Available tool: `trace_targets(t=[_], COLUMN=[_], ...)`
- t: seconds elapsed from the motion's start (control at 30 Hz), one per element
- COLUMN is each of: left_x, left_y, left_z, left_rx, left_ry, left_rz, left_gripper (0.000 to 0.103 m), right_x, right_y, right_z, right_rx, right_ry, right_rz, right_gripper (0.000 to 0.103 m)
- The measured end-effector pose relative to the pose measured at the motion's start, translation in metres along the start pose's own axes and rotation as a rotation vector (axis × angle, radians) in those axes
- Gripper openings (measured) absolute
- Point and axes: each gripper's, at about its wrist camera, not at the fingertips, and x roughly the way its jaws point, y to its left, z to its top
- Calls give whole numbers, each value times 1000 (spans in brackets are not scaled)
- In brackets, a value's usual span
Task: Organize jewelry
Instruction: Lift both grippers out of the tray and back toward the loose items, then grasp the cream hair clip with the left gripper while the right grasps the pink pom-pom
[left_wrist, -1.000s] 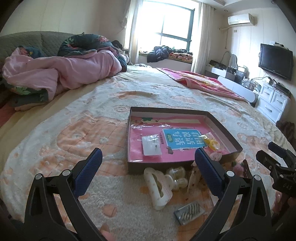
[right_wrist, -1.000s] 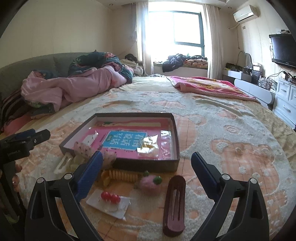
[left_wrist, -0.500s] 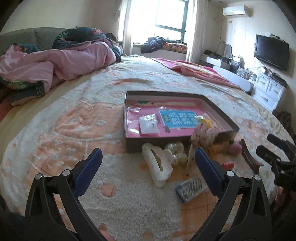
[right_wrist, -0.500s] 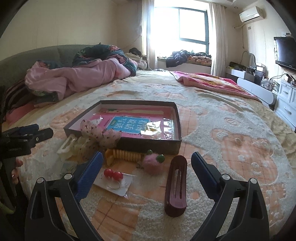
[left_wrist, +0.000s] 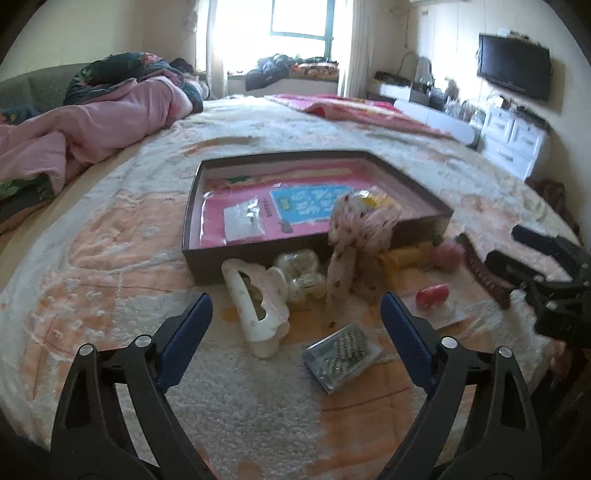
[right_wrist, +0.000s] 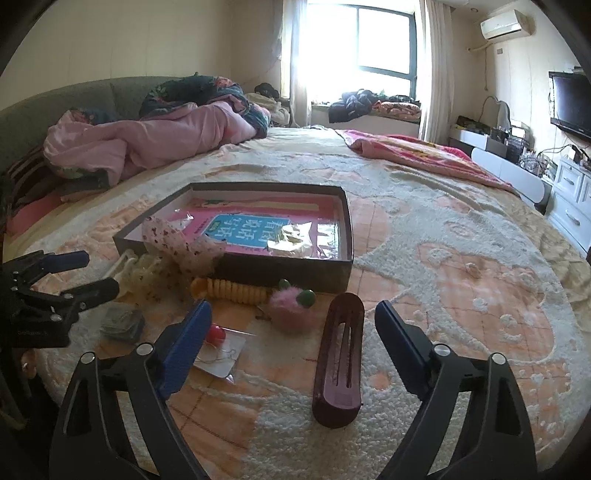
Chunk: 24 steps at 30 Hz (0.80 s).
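Jewelry packet (left_wrist: 341, 355) blurry in right view; both grippers (left_wrist: 295, 321) (right_wrist: 293, 330) spread, empty

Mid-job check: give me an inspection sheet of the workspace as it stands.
Surface: fluffy bedspread.
Job's things: shallow box holding packets; before it, white claw clip, spotted scrunchie, yellow coil tie, pink pompom, maroon hair clip, red-bead card, silver packet.
Clutter: pink quilt.
Grippers: left tool open, empty; right tool open, empty.
Cables: nothing seen.
Surroundings: window, television.
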Motion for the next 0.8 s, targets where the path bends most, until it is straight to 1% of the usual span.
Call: trace_targets(t=[0.07,0.17,0.23,0.3,0.37,0.4,0.47,0.5,0.53,0.57,0.63,0.73,0.8], left_x=[6,11,15,21,27,29,34,34,34,34,34,35,34], left_y=[8,21,26,31,33,33,35,35,34,33,34,34,35], left_z=[-1,1,2,3,3,3,1,1,2,2,2,2,1], left_rx=[-39,-74,-93,-107,-117,-124,-153,-156,-150,-144,-152,-159,-161], left_ry=[18,23,26,43,61,71,86,85,83,81,83,86,87], left_rz=[4,24,28,23,10,-1,-46,-53,-57,-58,-77,-97,-100], left_gripper=[83,81,74,70,67,62,62,62,62,60,53,49,46], right_x=[5,12,18,24,30,33,38,41,43,46,52,61,67], right_y=[-3,-4,-3,-1,-1,-1,0,0,0,1,2,3,4], right_z=[0,2,3,5,5,6,7,7,7,7,7,6,5], right_rx=[12,13,10,6,8,11,12,10,8,4,-5,-9,-10], right_ry=[13,25,36,50,62,67,75,83,87,92,110,141,163], right_rz=[11,17,23,32,39,38,36,37,37,38,34,36,31], right_gripper=[84,81,80,79,77,76,72,70,66,63,59,51,48])
